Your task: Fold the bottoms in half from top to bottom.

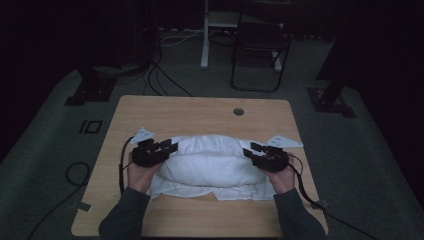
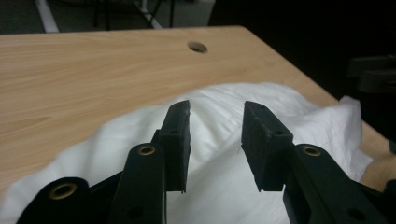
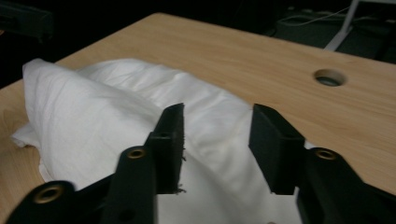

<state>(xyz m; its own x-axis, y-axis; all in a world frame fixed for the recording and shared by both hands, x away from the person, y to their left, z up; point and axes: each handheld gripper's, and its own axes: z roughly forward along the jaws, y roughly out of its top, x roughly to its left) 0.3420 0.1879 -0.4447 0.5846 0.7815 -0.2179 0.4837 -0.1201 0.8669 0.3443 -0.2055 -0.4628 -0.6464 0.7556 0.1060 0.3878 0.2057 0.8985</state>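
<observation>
A white cloth (image 1: 210,162) lies bunched and folded over itself in the middle of the wooden table (image 1: 200,112). My left gripper (image 1: 167,148) is at the cloth's left end and my right gripper (image 1: 252,150) at its right end, both pointing inward. In the left gripper view the jaws of the left gripper (image 2: 215,121) stand apart above the white cloth (image 2: 219,182), with nothing pinched between the pads. The right gripper (image 3: 217,123) likewise has its jaws apart over the cloth (image 3: 93,121), holding nothing.
A round cable hole (image 1: 238,111) sits in the table near its far edge. A dark folding chair (image 1: 260,47) and a white stand (image 1: 205,35) are on the floor beyond the table. Cables trail from both grippers down the table's sides.
</observation>
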